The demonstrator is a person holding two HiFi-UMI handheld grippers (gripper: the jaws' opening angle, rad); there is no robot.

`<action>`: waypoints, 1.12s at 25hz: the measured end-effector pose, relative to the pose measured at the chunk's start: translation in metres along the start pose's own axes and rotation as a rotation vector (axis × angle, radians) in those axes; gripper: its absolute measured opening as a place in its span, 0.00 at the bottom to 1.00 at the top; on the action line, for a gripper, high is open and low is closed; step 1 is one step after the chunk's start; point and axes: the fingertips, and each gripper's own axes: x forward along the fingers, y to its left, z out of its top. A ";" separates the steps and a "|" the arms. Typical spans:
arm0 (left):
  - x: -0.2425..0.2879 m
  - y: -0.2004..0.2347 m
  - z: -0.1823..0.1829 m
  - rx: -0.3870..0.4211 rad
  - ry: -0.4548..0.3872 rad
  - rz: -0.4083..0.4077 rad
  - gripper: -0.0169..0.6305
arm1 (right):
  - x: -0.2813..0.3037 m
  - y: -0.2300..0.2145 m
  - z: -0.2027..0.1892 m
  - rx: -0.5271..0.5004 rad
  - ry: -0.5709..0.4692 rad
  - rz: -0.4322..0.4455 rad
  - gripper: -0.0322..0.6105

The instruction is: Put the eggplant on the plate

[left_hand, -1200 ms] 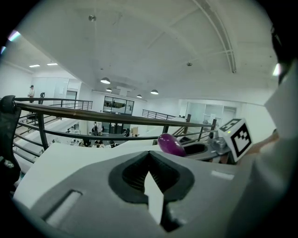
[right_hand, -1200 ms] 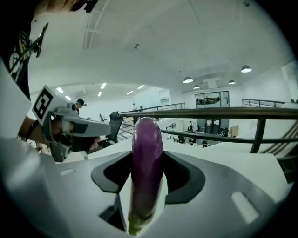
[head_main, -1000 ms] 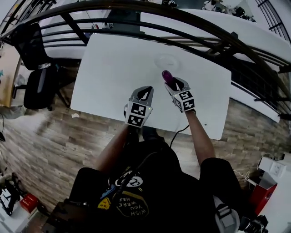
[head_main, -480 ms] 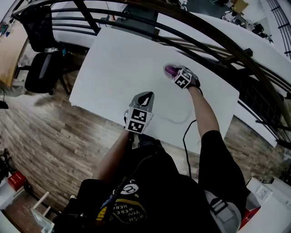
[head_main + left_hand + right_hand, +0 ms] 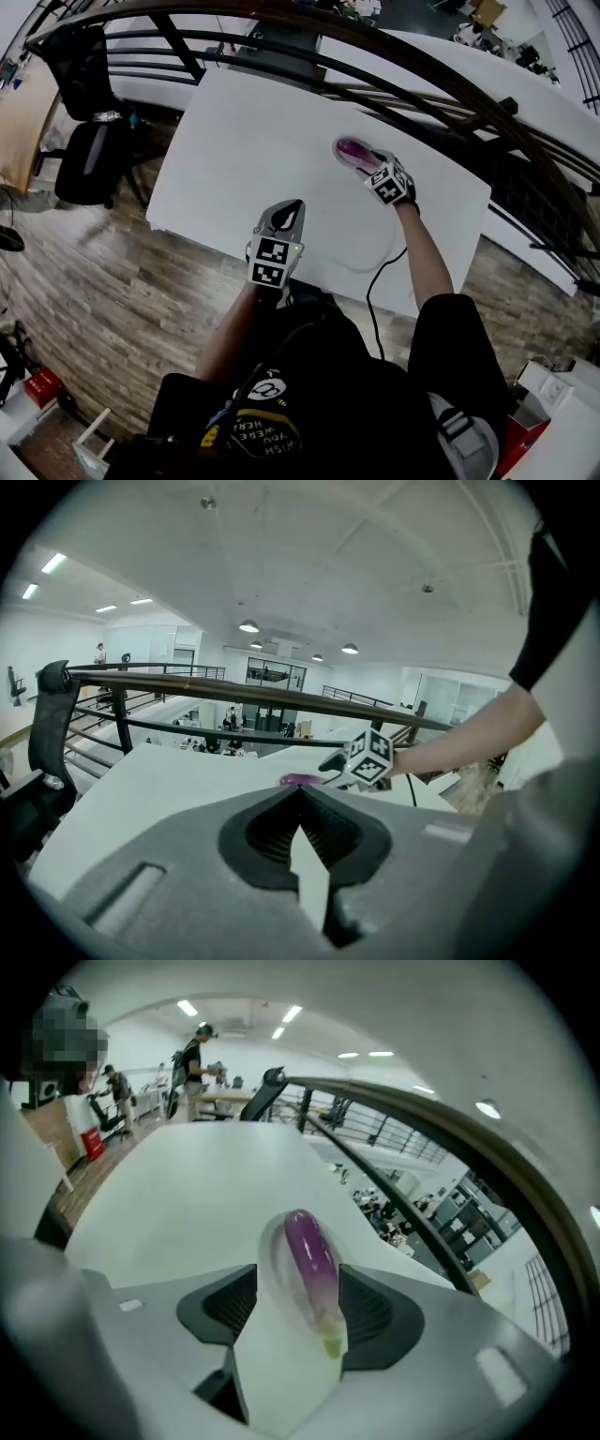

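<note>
The purple eggplant (image 5: pixel 352 148) lies on the clear plate (image 5: pixel 337 156) at the far right part of the white table (image 5: pixel 244 122). My right gripper (image 5: pixel 367 162) points down at it. In the right gripper view the eggplant (image 5: pixel 312 1260) lies lengthwise between the jaws, which are opening. Bare plate (image 5: pixel 271 1258) shows between it and the left pad. The right pad stands close beside it. My left gripper (image 5: pixel 292 205) hovers over the table's near edge, shut and empty. From the left gripper view (image 5: pixel 301 790) I see the eggplant (image 5: pixel 300 779) and the right gripper (image 5: pixel 360 761) beyond.
A black railing (image 5: pixel 441 89) curves along the table's far side. At the left, off the table, stands a black office chair (image 5: pixel 82 159). The right gripper's cable (image 5: pixel 377 262) loops over the table's near right part. People stand far off in the right gripper view.
The right gripper carried the eggplant away from me to the plate and sank with it. Its jaws have spread, and the eggplant now rests on the plate. The left gripper shifted only slightly.
</note>
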 end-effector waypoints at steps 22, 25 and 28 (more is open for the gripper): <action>-0.102 -0.118 0.060 0.301 -0.227 -0.252 0.03 | -0.323 0.199 0.010 0.885 -0.690 -0.420 0.05; -0.109 -0.125 0.061 0.332 -0.245 -0.249 0.03 | -0.326 0.201 0.013 0.863 -0.679 -0.429 0.05; -0.109 -0.115 0.056 0.314 -0.222 -0.229 0.03 | -0.329 0.202 0.022 0.851 -0.702 -0.418 0.05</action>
